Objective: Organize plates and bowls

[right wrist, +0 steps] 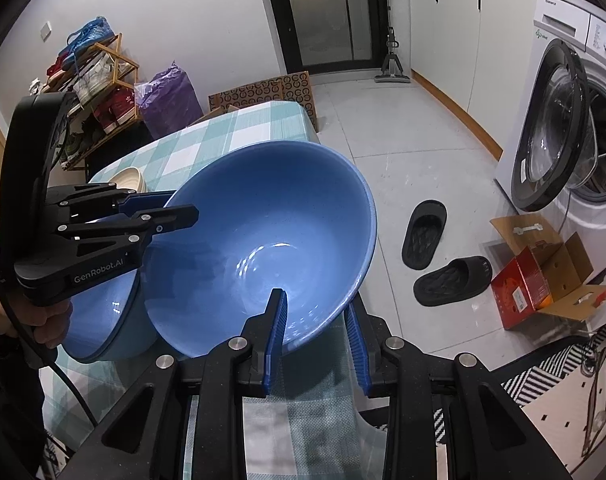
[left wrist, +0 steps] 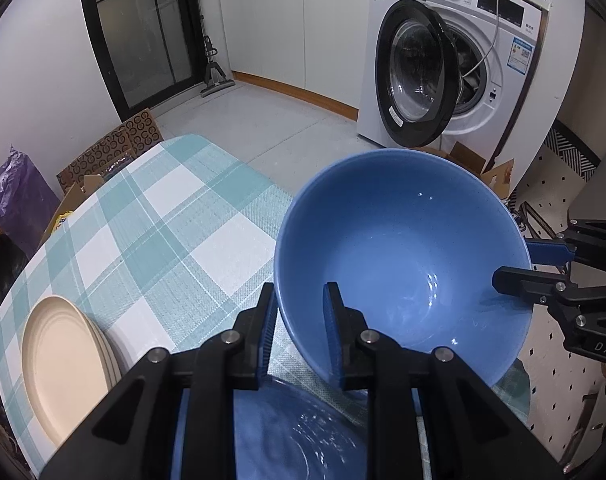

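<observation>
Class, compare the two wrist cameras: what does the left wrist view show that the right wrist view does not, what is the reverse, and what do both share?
Only the left wrist view shows the flat face of the cream plates stacked on the checked tablecloth.

Only the right wrist view shows the black slippers, the red box and the shoe rack.

Both show the tilted blue bowl, gripped at opposite rims by the left gripper and right gripper, a second blue bowl below it, and the washing machine.

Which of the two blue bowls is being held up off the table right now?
The tilted blue bowl, gripped at opposite rims by the left gripper and right gripper. The other blue bowl rests lower, beside it.
</observation>
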The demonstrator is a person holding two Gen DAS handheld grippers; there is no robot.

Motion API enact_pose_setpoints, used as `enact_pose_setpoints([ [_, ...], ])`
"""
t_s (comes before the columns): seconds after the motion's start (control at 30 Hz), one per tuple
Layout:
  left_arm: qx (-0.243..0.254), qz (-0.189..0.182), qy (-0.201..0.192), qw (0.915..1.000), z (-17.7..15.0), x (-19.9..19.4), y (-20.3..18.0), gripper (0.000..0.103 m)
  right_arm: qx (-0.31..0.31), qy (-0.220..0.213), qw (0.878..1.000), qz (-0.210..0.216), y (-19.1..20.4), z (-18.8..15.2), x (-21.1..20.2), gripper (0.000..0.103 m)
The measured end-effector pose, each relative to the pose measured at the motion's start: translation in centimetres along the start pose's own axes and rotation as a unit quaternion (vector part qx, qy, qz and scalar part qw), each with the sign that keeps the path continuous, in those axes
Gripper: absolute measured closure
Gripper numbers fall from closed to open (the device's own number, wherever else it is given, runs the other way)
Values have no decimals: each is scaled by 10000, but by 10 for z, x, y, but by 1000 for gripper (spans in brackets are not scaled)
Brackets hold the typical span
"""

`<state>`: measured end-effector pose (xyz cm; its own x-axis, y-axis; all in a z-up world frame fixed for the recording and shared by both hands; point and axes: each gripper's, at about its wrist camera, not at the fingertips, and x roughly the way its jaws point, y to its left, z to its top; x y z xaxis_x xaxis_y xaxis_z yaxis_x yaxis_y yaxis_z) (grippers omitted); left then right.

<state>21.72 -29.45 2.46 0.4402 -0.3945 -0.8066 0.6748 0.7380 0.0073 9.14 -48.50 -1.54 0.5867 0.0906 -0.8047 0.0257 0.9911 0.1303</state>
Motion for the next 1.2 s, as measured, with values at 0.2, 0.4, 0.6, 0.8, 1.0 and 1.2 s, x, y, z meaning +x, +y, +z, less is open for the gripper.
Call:
enact_pose_setpoints([
  [0.2, -17, -7, -121, 9999, -1, -12, -1, 82, -38, -141, 9999, -31, 4, -1, -18, 73],
  [0.4, -53, 9, -262, 9996, -3, -27, -1, 82, -65, -259, 9996, -16, 9, -2, -35, 73],
  [0.6, -89, 65, -426, 9990, -6, -46, -3, 82, -143, -375, 9992, -26, 15, -5, -51, 73],
  [0.8, -146, 136, -577, 9981, -10, -63, -1, 82, -233, -503, 9985, -24, 28, -5, -68, 73],
  [1.0, -224, 214, -742, 9968, -15, -83, 2, 82, -336, -631, 9974, -7, 40, -5, -84, 73],
  [1.2, -316, 289, -894, 9951, -20, -100, 9, 82, -451, -744, 9962, 28, 57, -4, -97, 73],
])
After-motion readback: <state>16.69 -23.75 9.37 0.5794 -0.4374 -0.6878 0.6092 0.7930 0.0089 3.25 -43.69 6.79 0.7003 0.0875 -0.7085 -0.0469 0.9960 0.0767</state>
